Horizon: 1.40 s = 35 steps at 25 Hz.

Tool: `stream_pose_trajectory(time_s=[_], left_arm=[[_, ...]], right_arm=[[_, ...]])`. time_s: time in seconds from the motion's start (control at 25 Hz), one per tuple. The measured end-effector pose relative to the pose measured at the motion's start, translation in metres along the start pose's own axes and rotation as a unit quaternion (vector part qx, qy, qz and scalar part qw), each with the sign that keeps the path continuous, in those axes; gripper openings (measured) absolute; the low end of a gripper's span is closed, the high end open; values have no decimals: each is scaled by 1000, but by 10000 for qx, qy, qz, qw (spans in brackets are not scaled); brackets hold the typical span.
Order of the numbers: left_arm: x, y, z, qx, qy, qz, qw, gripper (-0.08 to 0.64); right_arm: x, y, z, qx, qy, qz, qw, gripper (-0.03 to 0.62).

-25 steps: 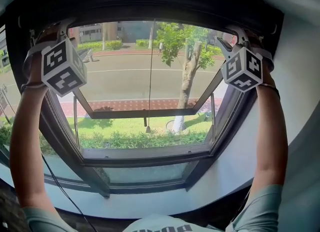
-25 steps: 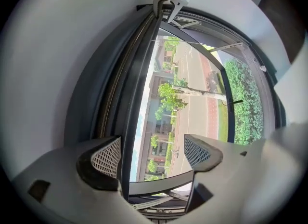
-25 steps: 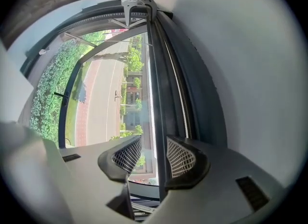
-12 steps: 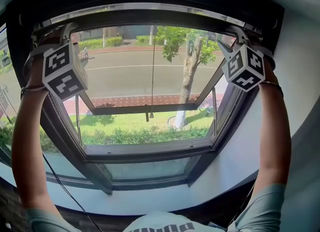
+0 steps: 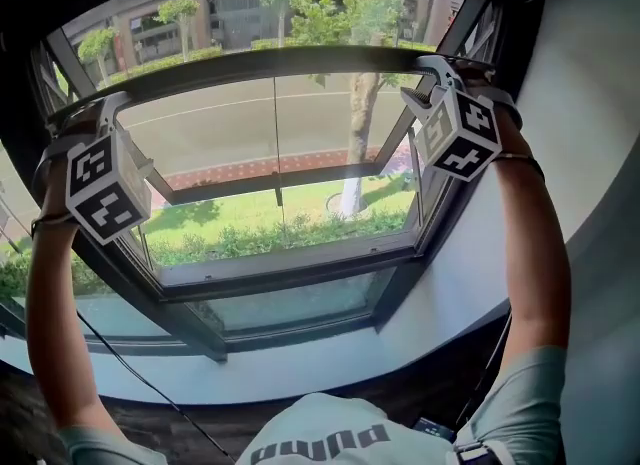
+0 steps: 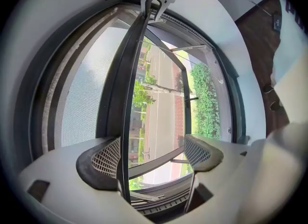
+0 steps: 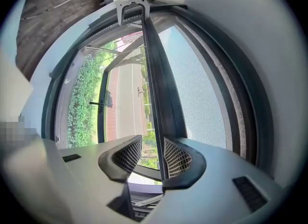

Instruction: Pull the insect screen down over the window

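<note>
The insect screen's pull bar (image 5: 270, 61) sits high in the window frame (image 5: 290, 275), between parted jaws: left gripper (image 6: 151, 143) wide, right gripper (image 7: 153, 146) narrower, neither clamped. Draw down evenly, keeping it level.

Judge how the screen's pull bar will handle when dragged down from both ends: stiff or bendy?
The pull bar is likely stiff: it runs straight between the left gripper and the right gripper. The mesh above it looks thin and is probably floppy by itself. Both grippers' jaws stand apart around the bar, so it could slip.
</note>
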State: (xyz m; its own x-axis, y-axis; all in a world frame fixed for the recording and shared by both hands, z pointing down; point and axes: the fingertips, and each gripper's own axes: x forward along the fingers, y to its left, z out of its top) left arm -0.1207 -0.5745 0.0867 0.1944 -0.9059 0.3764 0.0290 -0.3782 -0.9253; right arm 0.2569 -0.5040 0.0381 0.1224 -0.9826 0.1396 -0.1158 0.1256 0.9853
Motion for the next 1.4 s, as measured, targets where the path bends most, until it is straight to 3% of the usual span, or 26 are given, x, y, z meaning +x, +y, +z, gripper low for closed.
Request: stream_pose_trajectory(time_s=[0.28, 1.12, 1.4], left_arm=[[9, -58, -5, 25, 1, -688, 9976, 405], [42, -153, -2, 190, 54, -1244, 9920, 405], [54, -195, -6, 139, 7, -1659, 9860, 405]], right_arm=[[0, 59, -4, -95, 125, 518, 9985, 144], [11, 158, -24, -252, 332, 1179, 9921, 144], [16, 201, -26, -394, 414, 1498, 9871, 144]])
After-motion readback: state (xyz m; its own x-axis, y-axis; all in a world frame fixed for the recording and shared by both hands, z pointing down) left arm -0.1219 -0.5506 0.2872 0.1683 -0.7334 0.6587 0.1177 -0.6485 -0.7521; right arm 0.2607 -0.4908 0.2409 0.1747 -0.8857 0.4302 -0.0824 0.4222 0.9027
